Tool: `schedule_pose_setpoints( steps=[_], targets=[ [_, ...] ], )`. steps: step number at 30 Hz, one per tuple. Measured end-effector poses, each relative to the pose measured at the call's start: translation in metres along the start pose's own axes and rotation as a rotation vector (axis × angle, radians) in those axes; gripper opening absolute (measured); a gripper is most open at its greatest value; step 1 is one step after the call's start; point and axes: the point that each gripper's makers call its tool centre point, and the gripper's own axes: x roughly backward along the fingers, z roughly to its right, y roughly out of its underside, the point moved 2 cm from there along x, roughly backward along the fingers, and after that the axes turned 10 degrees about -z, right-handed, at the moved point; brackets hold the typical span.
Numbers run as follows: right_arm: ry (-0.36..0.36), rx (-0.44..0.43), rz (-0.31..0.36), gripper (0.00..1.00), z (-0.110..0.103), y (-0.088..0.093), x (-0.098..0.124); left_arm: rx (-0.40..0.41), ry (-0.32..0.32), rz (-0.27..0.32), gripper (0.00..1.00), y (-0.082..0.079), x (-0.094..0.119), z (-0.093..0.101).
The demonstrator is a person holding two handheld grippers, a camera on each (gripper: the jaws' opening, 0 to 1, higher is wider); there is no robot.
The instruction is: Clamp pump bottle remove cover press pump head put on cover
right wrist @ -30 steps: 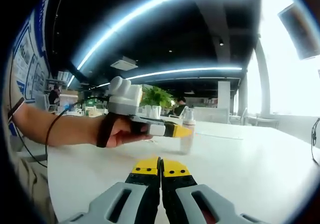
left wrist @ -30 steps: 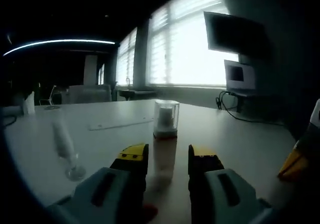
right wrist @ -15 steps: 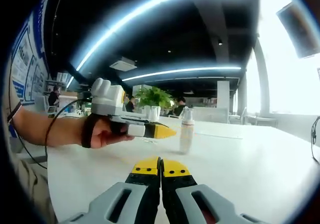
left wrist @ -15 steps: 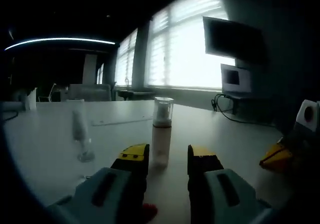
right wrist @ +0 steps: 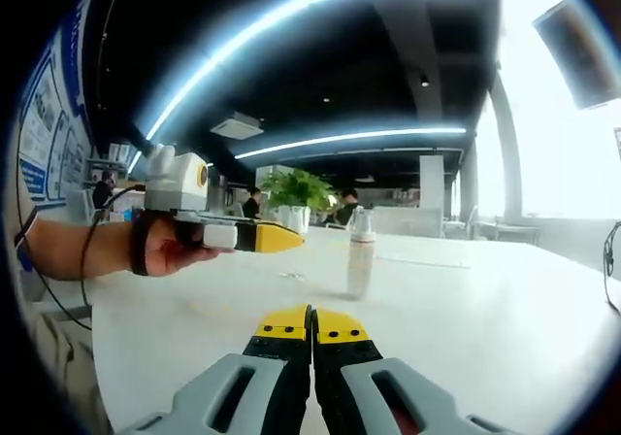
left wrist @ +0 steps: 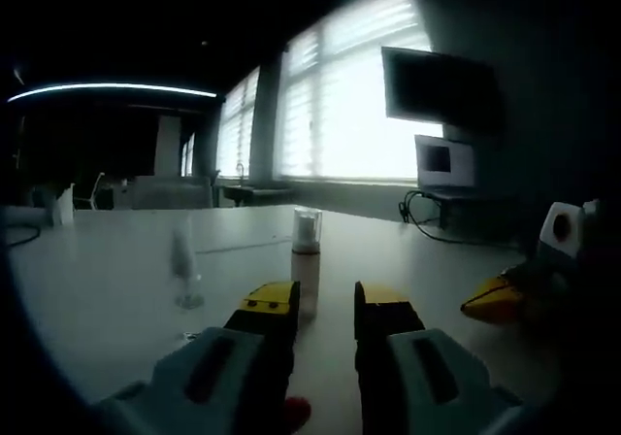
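Spreading pale and broad across the lower half of both views: the counter (left wrist: 87, 280), carrying the task's things. Standing upright at the middle of the left gripper view, just above and between the yellow tips: the pump bottle (left wrist: 307, 270), a pale cylinder topped by its clear cover (left wrist: 307, 229), apart from both grippers. Showing again right of centre in the right gripper view, well beyond the tips. Resting left of centre in the left gripper view: a glass (left wrist: 185, 272), small and blurred, contents impossible to tell. Bottle contents likewise not readable through the pale wall.

Pointing at the bottle with jaws parted to a moderate gap, gripping nothing: the left gripper (left wrist: 320, 304). Entering the right gripper view from the left, held in a hand (right wrist: 170, 250) at mid-height. Hanging low at bottom centre of the right gripper view, tips pressed together on nothing: the right gripper (right wrist: 310, 324).

Likely risks: clamping too high and catching the cover instead of the body, leaving no way to lift it off; closing off-centre and tipping the light, narrow bottle; sweeping the nearby glass during approach.
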Motion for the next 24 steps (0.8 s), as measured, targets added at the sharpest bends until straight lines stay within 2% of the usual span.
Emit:
schedule_pose_setpoints(
  steps=[12,18,24],
  targets=[
    [0.016,-0.007,0.009,0.00,0.003,-0.002,0.001,0.025,-0.007,0.022,0.08,0.009,0.031,0.003],
    [0.016,-0.003,0.019,0.00,0.003,-0.003,0.002,0.010,-0.022,0.031,0.06,0.012,0.047,0.005],
    [0.026,0.017,0.009,0.00,0.002,-0.002,0.002,0.015,-0.044,0.057,0.05,0.013,0.065,-0.003]
  ],
)
